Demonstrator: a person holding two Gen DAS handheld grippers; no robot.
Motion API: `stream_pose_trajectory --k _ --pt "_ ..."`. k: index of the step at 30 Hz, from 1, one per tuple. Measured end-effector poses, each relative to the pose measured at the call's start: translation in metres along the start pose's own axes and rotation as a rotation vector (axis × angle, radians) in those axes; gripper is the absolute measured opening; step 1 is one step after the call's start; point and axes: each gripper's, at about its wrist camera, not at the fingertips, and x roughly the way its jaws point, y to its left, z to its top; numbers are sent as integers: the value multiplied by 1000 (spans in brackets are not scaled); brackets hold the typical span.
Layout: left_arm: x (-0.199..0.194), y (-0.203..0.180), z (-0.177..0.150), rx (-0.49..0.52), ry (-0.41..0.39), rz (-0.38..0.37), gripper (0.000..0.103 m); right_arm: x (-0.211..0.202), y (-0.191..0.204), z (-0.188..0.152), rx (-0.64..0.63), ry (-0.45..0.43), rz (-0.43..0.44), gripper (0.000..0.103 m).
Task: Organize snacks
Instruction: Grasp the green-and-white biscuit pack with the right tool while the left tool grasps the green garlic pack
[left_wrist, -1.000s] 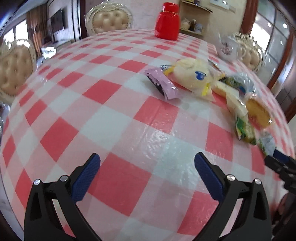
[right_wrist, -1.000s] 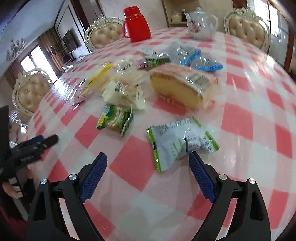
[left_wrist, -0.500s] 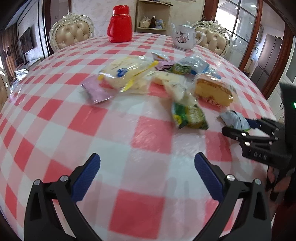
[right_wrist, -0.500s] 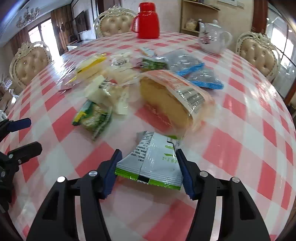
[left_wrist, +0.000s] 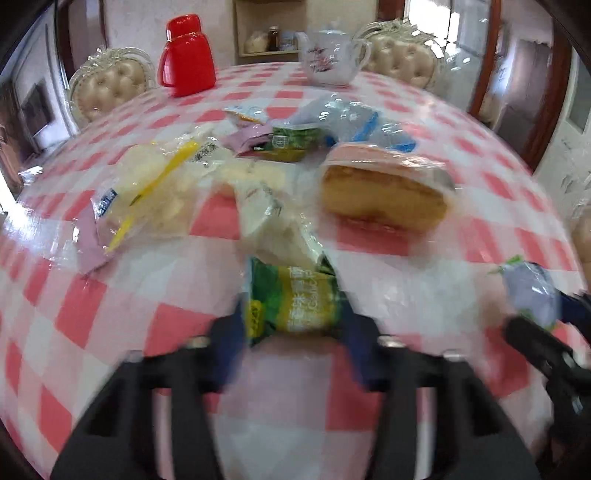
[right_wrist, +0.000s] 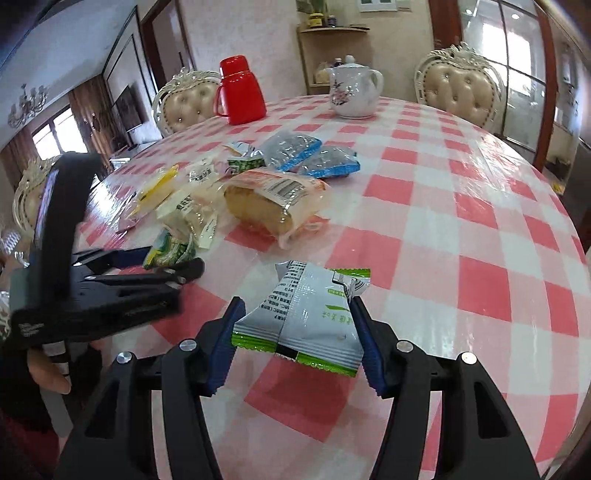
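Two tools gripping snacks, left tool (left_wrist: 293, 332) just closed on green-yellow packet (left_wrist: 293, 297), right tool (right_wrist: 297, 332) clamping white-green packet (right_wrist: 308, 317).

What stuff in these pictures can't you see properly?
- Left wrist view: the left gripper and the green and yellow packet between its pads are smeared by motion, so the print cannot be read.
- Right wrist view: the left gripper hides part of that packet.
- Right wrist view: the writing on the white and green packet in the right gripper is too small to read.
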Motion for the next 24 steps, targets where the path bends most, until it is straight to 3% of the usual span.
stream_pose_trajectory --k 6,15,24 --pt "-26 21 -27 -51 -52 -49 42 -1 -3 0 20 -9 1 57" --pt "-67 50 -65 -130 -98 -59 42 7 3 -1 11 32 -19 57" --pt "-106 67 -108 -155 -82 -23 43 -23 66 -33 -21 7 65 57"
